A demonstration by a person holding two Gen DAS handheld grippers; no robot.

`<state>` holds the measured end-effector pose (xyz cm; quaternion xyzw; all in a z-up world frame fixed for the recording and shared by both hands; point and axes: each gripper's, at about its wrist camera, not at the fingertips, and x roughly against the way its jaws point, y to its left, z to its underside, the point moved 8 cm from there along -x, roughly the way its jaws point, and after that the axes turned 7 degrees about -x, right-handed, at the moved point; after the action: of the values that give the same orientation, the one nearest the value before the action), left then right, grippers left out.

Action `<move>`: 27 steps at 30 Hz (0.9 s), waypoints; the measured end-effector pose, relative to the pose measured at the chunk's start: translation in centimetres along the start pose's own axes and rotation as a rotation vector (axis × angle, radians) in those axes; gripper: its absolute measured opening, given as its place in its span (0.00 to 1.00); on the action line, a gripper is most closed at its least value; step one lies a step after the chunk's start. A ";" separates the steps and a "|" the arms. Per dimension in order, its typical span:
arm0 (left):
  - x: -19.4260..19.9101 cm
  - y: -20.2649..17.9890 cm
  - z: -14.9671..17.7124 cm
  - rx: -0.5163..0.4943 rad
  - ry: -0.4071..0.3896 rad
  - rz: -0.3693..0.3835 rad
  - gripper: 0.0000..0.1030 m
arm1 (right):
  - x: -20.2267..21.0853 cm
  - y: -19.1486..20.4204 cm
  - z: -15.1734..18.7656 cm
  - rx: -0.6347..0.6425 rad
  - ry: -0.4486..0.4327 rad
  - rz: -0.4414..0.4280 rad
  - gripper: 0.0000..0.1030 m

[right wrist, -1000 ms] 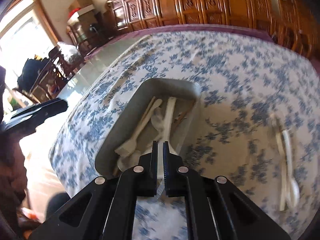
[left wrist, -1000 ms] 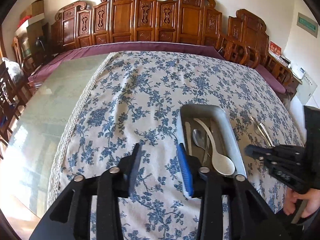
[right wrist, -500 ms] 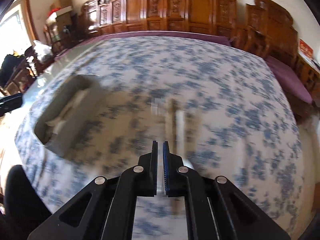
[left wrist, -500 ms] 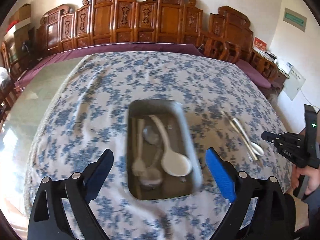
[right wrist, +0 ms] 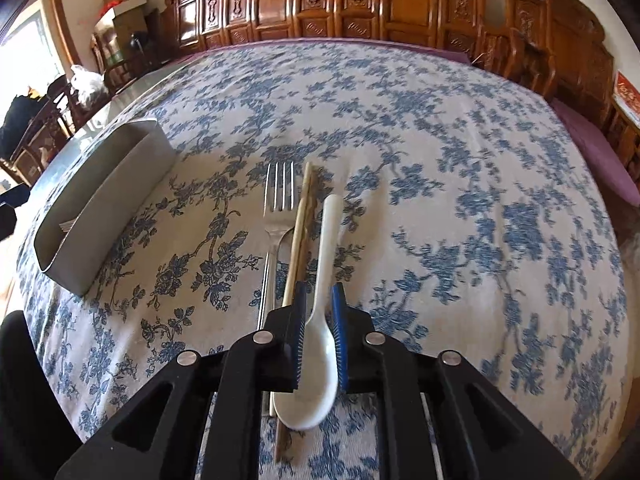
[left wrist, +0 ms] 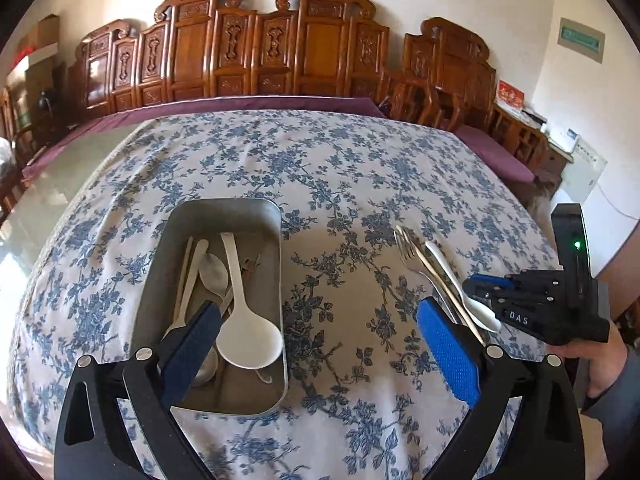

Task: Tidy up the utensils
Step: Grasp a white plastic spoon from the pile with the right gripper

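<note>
The left tool [left wrist: 316, 338] points steeply down at the flowered surface [left wrist: 340, 168] with its blue pads spread wide and still opening, nothing between them, one finger hanging over the near end of the metal tray [left wrist: 276, 280] that holds a large white spoon [left wrist: 244, 332] and other utensils. The right tool [right wrist: 318, 334], held by a hand [left wrist: 600, 364] at the right edge, tilts down over a small white spoon [right wrist: 316, 356] lying beside chopsticks [right wrist: 298, 236] and a fork [right wrist: 278, 208]. Its jaws are opening narrowly with the spoon's neck between the pads; I cannot tell if they still press it.
</note>
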<state>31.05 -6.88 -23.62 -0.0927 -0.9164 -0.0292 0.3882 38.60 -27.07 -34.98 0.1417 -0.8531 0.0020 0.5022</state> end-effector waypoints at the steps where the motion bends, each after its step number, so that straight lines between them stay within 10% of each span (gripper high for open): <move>1: -0.4 -0.4 0.1 0.004 0.005 -0.004 0.92 | -0.3 -0.3 0.1 -0.004 0.006 0.009 0.15; 15: -4.9 -7.3 0.6 -0.063 0.089 0.064 0.92 | 1.7 -2.9 2.3 0.054 0.021 -0.003 0.01; 27: -9.3 -11.1 0.1 -0.082 0.147 0.095 0.73 | 3.3 -5.2 2.5 -0.032 -0.033 -0.067 0.02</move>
<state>35.24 -19.15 -30.15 -0.1493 -0.8782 -0.0549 0.4512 36.27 -33.21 -34.13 0.1620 -0.8559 -0.0310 0.4902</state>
